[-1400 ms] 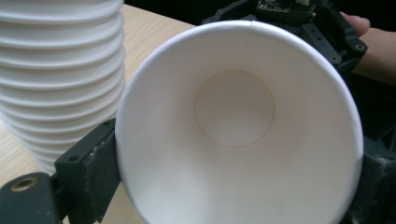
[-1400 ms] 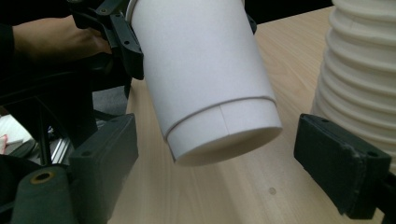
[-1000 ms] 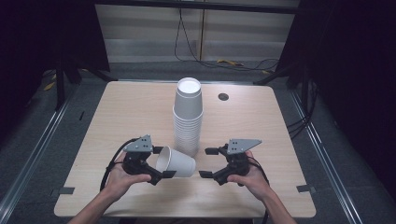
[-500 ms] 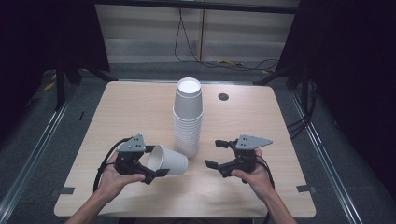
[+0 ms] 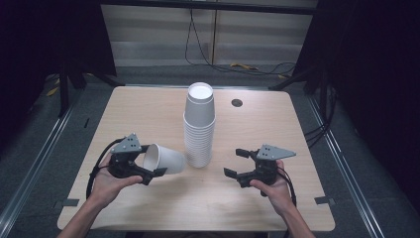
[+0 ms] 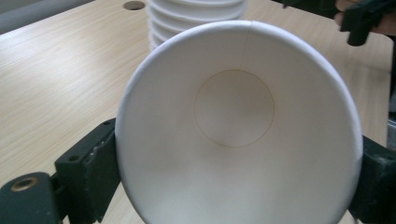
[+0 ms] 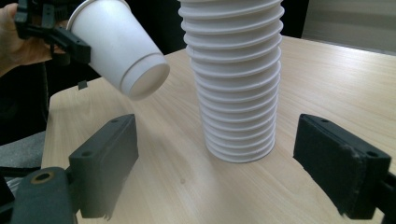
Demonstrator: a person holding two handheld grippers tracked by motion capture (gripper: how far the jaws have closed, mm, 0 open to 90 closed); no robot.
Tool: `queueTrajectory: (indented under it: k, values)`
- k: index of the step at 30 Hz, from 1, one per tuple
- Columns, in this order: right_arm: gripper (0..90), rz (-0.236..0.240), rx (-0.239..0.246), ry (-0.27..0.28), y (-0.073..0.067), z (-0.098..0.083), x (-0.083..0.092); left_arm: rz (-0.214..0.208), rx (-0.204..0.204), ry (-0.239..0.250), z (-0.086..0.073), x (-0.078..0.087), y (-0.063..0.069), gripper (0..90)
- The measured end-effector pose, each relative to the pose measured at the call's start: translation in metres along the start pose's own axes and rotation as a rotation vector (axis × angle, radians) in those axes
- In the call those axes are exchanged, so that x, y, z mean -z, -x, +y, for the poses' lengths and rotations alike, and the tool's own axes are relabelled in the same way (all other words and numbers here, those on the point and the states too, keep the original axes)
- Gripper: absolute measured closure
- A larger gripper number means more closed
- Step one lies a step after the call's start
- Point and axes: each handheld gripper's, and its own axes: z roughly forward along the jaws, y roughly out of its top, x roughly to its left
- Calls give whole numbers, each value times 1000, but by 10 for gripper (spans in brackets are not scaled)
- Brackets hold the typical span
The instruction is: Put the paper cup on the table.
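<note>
High view, left tool [image 5: 148, 171] clamping paper cup [image 5: 166, 158], right tool [image 5: 236, 163] wide open

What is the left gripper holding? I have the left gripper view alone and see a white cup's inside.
Observer: A single paper cup, gripped near its rim by the left gripper and lying sideways above the table, base toward the stack.
Operator: How tall is the stack behind it?
Observer: The stack of paper cups stands upside down mid-table, well over a dozen rims showing in the right gripper view.
Operator: And the other gripper?
Observer: The right gripper is open with nothing between its jaws, to the right of the stack and pointing toward it.
</note>
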Motion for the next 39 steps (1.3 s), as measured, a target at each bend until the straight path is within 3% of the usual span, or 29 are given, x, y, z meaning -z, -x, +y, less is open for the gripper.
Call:
queueTrajectory:
  k: [11, 19, 30, 34, 39]
  values:
    - [134, -41, 1, 12, -5, -1, 7, 91, 72, -33, -6, 10, -30, 87]
    - [134, -75, -15, 3, -3, -9, 16, 147, 54, -112, -1, 16, -42, 84]
    - [134, -75, -8, 9, -2, -9, 14, 172, 71, -243, 7, 2, -59, 85]
    - [134, -76, -2, 10, -2, -10, 14, 190, 46, -312, 11, -7, -63, 85]
    - [134, -80, 1, 8, -2, -9, 16, 198, 52, -359, 11, -16, -67, 85]
